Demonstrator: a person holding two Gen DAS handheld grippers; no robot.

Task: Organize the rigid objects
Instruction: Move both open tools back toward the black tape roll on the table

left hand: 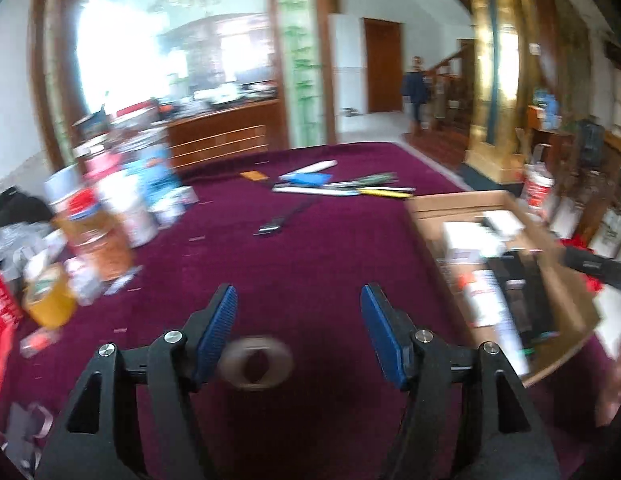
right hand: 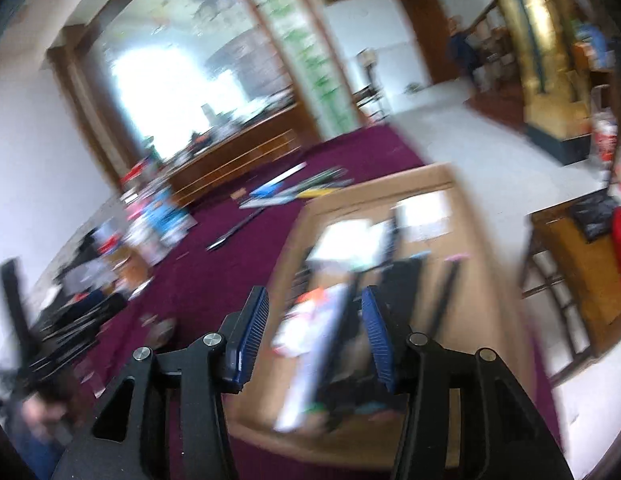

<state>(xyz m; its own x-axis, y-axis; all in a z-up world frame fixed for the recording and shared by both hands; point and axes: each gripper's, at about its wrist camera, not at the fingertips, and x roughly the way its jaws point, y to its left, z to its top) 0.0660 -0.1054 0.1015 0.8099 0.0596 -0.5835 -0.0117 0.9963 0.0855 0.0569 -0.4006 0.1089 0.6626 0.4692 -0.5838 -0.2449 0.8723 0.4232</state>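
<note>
My left gripper [left hand: 298, 300] is open and empty above the maroon table [left hand: 310, 264]. A brown tape ring [left hand: 255, 363] lies on the cloth between its fingers. A cardboard box [left hand: 566, 280] with several items inside stands to its right. My right gripper [right hand: 314, 308] is open and empty above that box [right hand: 470, 216], over white and black items in it. Both views are blurred.
Jars and bottles [left hand: 110, 208] crowd the table's left side, with a yellow tape roll [left hand: 50, 300] in front. Rulers and pens [left hand: 342, 186] lie at the far edge, a dark flat tool [left hand: 282, 220] mid-table. A wooden stand [right hand: 578, 272] is right of the box.
</note>
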